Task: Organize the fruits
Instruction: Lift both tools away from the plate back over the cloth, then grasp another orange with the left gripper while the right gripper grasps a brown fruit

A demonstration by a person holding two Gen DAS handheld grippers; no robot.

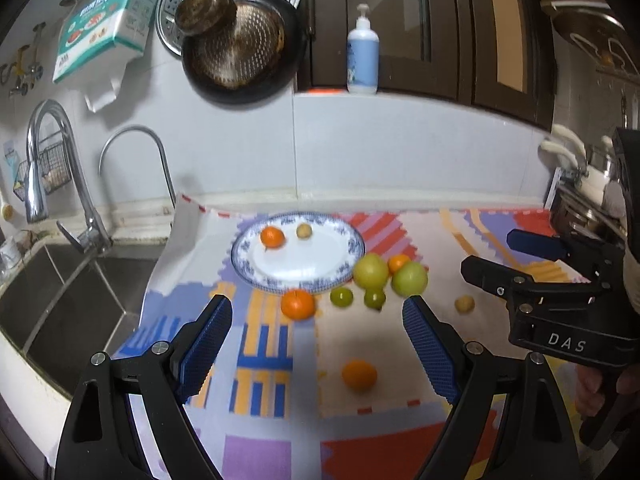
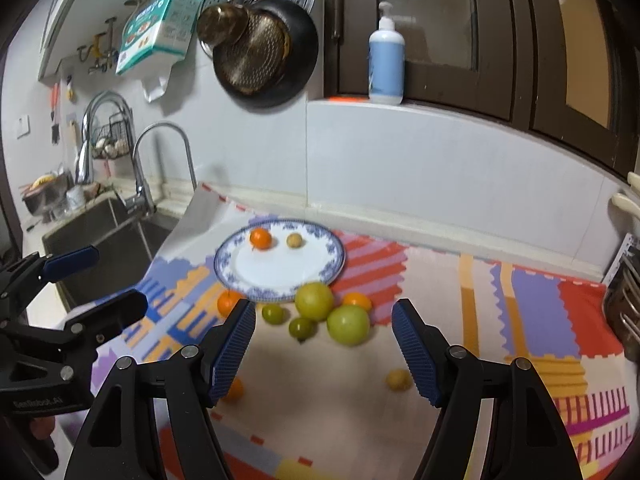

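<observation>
A blue-rimmed white plate lies on the patterned mat and holds a small orange and a small tan fruit. Beside its near rim lie two large green fruits, two small green ones and oranges. Another orange and a tan fruit lie nearer. My left gripper is open and empty above the mat. My right gripper is open and empty.
A steel sink with two faucets lies left of the mat. Pans hang on the tiled wall. A pump bottle stands on the ledge. Kitchenware stands at the right edge.
</observation>
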